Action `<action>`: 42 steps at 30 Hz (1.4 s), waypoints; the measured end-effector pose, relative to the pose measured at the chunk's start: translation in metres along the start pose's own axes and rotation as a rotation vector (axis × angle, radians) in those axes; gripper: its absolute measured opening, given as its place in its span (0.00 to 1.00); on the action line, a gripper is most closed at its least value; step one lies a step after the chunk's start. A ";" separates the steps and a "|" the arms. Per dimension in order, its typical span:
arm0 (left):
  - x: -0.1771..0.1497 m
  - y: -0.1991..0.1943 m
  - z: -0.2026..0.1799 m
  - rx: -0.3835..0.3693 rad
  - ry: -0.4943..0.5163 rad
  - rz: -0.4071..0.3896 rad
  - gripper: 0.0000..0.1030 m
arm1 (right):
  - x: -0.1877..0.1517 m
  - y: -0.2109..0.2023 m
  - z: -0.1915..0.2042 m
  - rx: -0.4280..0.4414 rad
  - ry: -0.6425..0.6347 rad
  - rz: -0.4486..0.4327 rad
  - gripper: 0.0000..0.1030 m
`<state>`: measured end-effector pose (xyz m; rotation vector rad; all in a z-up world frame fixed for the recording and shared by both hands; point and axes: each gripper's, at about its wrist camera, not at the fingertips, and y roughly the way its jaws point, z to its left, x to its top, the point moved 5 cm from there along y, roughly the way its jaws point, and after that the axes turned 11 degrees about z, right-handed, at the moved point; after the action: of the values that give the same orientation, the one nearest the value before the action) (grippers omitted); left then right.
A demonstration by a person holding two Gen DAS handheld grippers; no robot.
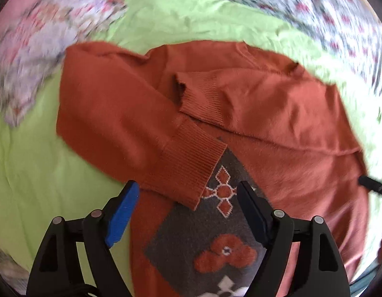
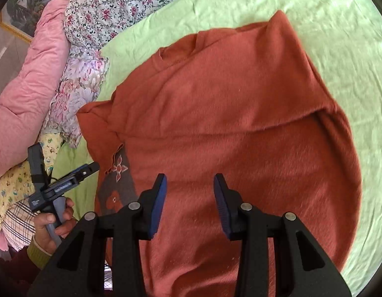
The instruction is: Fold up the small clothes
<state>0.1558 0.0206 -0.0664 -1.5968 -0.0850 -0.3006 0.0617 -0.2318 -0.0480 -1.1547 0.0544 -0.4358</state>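
A small rust-orange knitted sweater (image 1: 277, 104) lies on a light green sheet (image 1: 42, 160). Both sleeves are folded in across its body; the left sleeve's ribbed cuff (image 1: 193, 170) lies over a grey patterned panel (image 1: 205, 235). My left gripper (image 1: 188, 193) is open and empty, just above that cuff. In the right wrist view the sweater (image 2: 228, 123) fills the middle, its right side folded over. My right gripper (image 2: 189, 185) is open and empty above the sweater. The left gripper (image 2: 90, 168) shows there at the sweater's left edge, held by a hand.
Floral bedding (image 2: 111, 5) and a pink quilt (image 2: 25, 86) lie along the far and left side of the sheet (image 2: 339, 37). A yellow printed cloth (image 2: 12, 188) and a checked cloth (image 2: 17, 225) lie at the left. The right gripper's tip (image 1: 374, 185) shows at the sweater's right edge.
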 end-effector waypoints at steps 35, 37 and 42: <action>0.110 -0.110 -0.168 -0.408 0.197 -0.259 0.07 | 0.015 -0.053 -0.042 -0.018 0.121 -0.175 0.39; 0.117 -0.085 -0.203 -0.410 0.236 -0.215 0.07 | 0.012 -0.058 -0.056 -0.024 0.151 -0.184 0.39; 0.122 -0.014 -0.270 -0.398 0.301 -0.107 0.07 | 0.008 -0.069 -0.084 -0.033 0.203 -0.195 0.39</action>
<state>0.2323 -0.2615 -0.0176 -1.9232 0.1295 -0.6701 0.0256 -0.3312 -0.0193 -1.1495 0.1260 -0.7267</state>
